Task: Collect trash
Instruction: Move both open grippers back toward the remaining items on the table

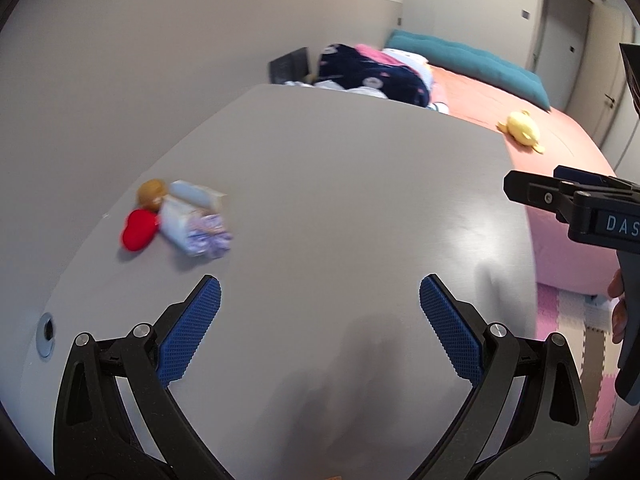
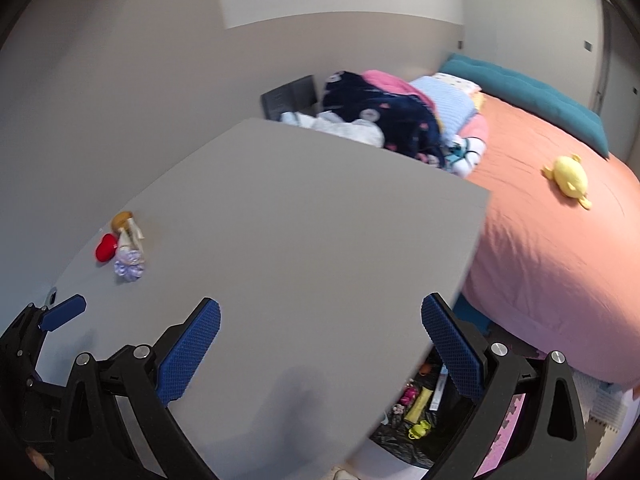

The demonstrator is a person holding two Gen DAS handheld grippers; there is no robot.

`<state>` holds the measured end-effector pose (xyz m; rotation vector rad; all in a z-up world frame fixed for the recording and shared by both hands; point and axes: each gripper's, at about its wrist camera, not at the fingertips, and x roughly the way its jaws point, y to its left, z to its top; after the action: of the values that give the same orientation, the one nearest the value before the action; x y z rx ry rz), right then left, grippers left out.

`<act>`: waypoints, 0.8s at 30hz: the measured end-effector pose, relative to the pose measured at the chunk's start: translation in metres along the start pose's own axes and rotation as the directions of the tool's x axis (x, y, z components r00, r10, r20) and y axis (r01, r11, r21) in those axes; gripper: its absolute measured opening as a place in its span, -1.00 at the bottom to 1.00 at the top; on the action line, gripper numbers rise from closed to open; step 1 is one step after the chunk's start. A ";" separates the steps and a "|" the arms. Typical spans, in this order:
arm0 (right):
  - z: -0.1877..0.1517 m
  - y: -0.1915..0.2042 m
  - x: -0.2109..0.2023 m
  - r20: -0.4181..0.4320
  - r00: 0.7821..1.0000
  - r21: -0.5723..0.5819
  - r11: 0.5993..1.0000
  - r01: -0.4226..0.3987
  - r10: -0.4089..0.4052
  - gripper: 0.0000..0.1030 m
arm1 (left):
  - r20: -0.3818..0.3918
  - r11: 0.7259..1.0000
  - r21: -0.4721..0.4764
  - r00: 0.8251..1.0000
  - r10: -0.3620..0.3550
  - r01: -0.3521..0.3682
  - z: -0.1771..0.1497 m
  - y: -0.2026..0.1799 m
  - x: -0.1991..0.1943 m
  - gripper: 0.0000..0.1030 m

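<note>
A small doll [image 1: 188, 216] with a red heart [image 1: 138, 229] lies on the grey table [image 1: 340, 184] at the left; it also shows in the right wrist view [image 2: 126, 244]. My left gripper [image 1: 320, 300] is open and empty above the table's near part, right of the doll. My right gripper [image 2: 320, 320] is open and empty over the table's right edge; it also shows at the right of the left wrist view [image 1: 532, 190]. Below that edge a black trash bag [image 2: 416, 432] holds several small items.
A bed with an orange cover [image 2: 540, 248] stands right of the table, with a yellow plush [image 2: 570, 178], a teal cushion [image 2: 528, 96] and piled clothes [image 2: 380, 120]. A cable hole [image 1: 47, 330] is in the table's left corner. Pink foam mats [image 1: 560, 320] cover the floor.
</note>
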<state>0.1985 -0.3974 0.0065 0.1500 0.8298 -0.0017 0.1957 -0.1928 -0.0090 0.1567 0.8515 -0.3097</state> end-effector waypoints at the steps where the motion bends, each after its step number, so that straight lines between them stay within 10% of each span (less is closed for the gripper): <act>1: 0.001 0.007 0.002 -0.003 1.000 -0.007 1.000 -0.004 0.004 0.95 | 0.000 1.000 -0.010 1.000 0.005 -0.005 -0.002 0.008 0.000 0.87; 17: 0.011 0.112 0.044 -0.070 0.989 -0.093 0.986 -0.138 0.132 0.95 | -0.008 0.989 -0.131 0.997 0.072 -0.073 -0.024 0.109 0.000 0.86; 24: 0.017 0.154 0.065 -0.129 0.964 -0.079 0.967 -0.242 0.231 0.84 | -0.021 0.981 -0.178 0.997 0.080 -0.082 -0.028 0.151 0.011 0.53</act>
<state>0.2645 -0.2433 -0.0092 0.1605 0.9250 0.2742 0.2319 -0.0450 -0.0336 0.0259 0.8801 -0.1545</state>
